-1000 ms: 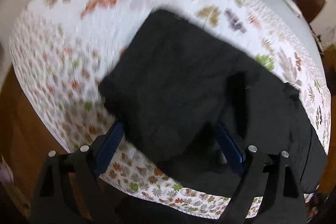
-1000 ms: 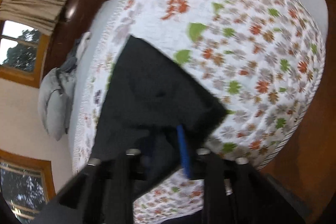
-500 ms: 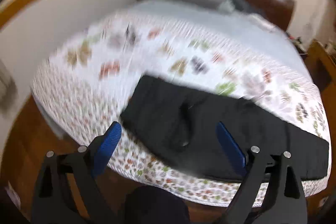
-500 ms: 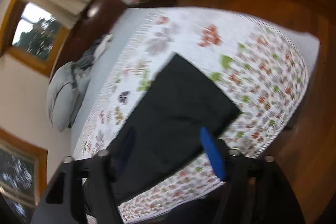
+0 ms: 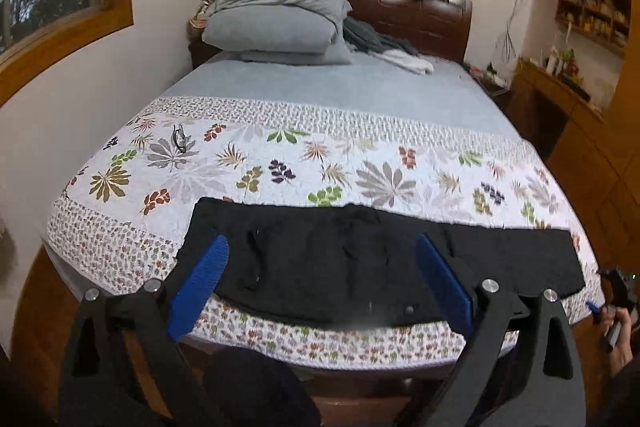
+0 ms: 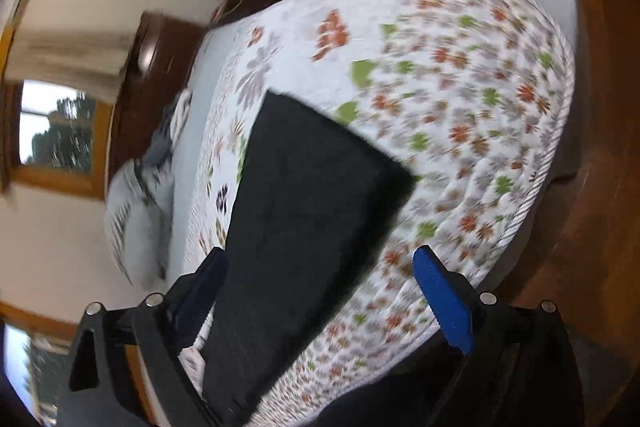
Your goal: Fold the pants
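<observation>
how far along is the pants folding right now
Done: the black pants lie on the floral quilt as one long flat strip, so they look folded lengthwise. In hand: nothing; the left gripper is open above them, and the right gripper has its jaws opening, clamping nothing. Left: probably folding the strip across its length.

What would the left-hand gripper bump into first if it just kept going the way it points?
Most likely the black pants, lying flat across the near end of the bed. The left gripper hangs above them with open, empty jaws, though how far off is hard to judge.
</observation>
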The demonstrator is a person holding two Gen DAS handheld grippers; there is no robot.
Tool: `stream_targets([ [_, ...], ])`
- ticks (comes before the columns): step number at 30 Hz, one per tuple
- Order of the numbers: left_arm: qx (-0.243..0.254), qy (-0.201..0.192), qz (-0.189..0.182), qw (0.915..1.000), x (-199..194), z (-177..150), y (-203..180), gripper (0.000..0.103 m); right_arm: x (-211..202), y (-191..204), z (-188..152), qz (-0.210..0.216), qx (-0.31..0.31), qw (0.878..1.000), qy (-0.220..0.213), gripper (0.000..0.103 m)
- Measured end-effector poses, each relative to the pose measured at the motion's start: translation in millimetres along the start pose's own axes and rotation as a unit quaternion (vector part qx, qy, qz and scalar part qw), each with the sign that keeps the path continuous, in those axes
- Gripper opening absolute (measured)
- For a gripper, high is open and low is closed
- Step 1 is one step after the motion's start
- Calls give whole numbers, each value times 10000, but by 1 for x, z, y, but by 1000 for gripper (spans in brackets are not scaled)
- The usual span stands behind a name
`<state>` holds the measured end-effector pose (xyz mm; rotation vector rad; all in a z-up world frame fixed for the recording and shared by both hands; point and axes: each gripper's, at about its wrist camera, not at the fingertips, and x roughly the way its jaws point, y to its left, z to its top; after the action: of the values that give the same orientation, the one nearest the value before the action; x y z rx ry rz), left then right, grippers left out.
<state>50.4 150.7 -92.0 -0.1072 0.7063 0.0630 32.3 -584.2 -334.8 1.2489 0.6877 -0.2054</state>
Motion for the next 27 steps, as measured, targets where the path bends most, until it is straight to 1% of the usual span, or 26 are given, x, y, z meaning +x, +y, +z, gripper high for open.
stream_targets([
  [2, 32, 12, 10, 10000, -1, -2, -3, 95, 6, -5, 7, 146, 11, 9999, -2, 95],
  [4, 0, 173, 62, 9998, 8, -3, -4, 95, 15, -8, 11, 241, -10, 9997, 67, 95],
  [7, -346, 490, -47, 9982, 22, -4, 5, 95, 31, -11, 16, 335, -15, 9993, 187, 95],
  [9, -520, 587, -81, 9969, 27, -4, 8, 95, 38, -11, 16, 385, -67, 9990, 228, 94],
  [10, -586, 628, -79, 9963, 30, -3, 9, 95, 41, -13, 17, 333, -59, 9992, 234, 94],
  [12, -656, 675, -118, 9955, 33, -2, 9, 95, 44, -18, 16, 433, 58, 9988, 216, 94],
  [16, -577, 712, -114, 9957, 36, 0, 2, 95, 46, -30, 16, 797, 220, 9965, 136, 94],
  [17, -549, 742, -119, 9957, 38, 0, 0, 95, 47, -30, 16, 919, 208, 9955, 133, 88],
  [19, -551, 790, -166, 9952, 39, -1, -3, 95, 47, -29, 18, 1153, 129, 9931, 135, 86],
  [21, -574, 827, -195, 9947, 41, -2, -4, 95, 52, -34, 19, 1184, 149, 9927, 145, 82],
  [22, -572, 833, -185, 9947, 42, -2, -4, 95, 54, -39, 16, 1161, 199, 9929, 150, 75],
  [23, -562, 842, -165, 9947, 43, -2, -5, 95, 55, -43, 16, 1174, 248, 9927, 138, 72],
  [27, -658, 939, -169, 9933, 49, -5, 0, 95, 54, -46, 17, 1304, 309, 9909, 98, 73],
])
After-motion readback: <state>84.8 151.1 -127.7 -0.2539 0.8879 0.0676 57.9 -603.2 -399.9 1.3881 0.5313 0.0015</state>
